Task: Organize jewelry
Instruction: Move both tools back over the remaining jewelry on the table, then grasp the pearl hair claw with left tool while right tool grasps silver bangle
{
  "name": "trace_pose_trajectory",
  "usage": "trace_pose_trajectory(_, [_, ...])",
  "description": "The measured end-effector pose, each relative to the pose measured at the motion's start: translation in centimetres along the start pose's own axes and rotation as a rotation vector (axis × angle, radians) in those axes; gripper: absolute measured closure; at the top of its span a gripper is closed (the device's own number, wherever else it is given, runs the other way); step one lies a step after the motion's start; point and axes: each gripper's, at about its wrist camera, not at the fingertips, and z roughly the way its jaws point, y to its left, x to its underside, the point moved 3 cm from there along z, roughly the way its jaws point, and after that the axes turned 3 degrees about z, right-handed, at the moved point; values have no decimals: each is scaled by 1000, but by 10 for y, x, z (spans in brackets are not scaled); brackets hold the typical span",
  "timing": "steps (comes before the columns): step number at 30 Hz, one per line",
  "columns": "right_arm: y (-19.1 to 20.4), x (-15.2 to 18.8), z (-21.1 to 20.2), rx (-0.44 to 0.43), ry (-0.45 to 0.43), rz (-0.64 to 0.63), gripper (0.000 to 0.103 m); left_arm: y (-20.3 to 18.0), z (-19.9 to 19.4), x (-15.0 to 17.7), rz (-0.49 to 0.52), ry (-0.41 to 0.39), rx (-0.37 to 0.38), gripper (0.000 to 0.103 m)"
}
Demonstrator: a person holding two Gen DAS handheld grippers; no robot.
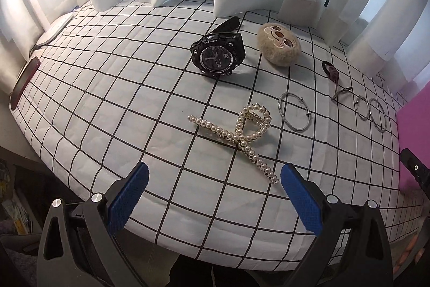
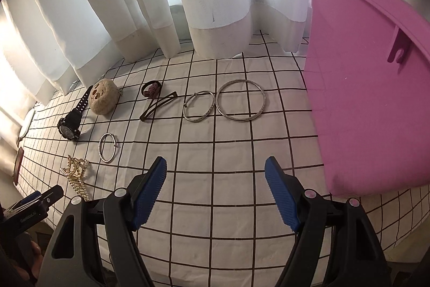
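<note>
Surface: white cloth with a black grid (image 1: 113, 88), white curtains (image 2: 215, 18) hanging along its far edge.

Left edge: a dark red flat object (image 1: 24, 82) and a white flat object (image 1: 56, 28) lie half off the cloth; both are too distorted to identify.

Left gripper (image 1: 213, 182): blue-padded jaws wide apart, empty, over the near edge. The lower tip of the pearl-studded gold hair claw (image 1: 242, 133) lies just ahead, between the pads but untouched.

Behind the claw: black digital wristwatch (image 1: 217, 55), face up, one strap running toward the curtains. Just beside it, a beige fuzzy round plush with a stitched face (image 1: 279, 45). A thin open silver bangle (image 1: 294, 112) lies right of the claw.

Further right: a dark maroon hair tie (image 2: 151, 89), a dark zigzag hair clip (image 2: 158, 105), then a small silver bangle (image 2: 199, 106) touching a larger silver bangle (image 2: 241, 100).

Right gripper (image 2: 215, 187): jaws wide apart, empty, over bare cloth nearer than the two bangles.

Right edge: a pink plastic container (image 2: 371, 98), cut off by the frame; its inside is not visible.
</note>
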Motion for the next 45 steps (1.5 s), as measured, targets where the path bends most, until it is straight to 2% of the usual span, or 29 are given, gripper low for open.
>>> trace_pose_trajectory(12, [-12, -4, 42, -5, -19, -2, 31, -14, 41, 1, -30, -28, -19, 6])
trace_pose_trajectory(21, [-16, -11, 63, 24, -38, -10, 31, -17, 52, 6, -25, -49, -45, 6])
trace_pose_trajectory(31, [-24, -28, 81, 139, -71, -22, 31, -18, 53, 5, -16, -74, -53, 5])
trace_pose_trajectory(45, [-31, -51, 102, 177, -85, -13, 17, -18, 57, -3, -21, -91, -55, 6])
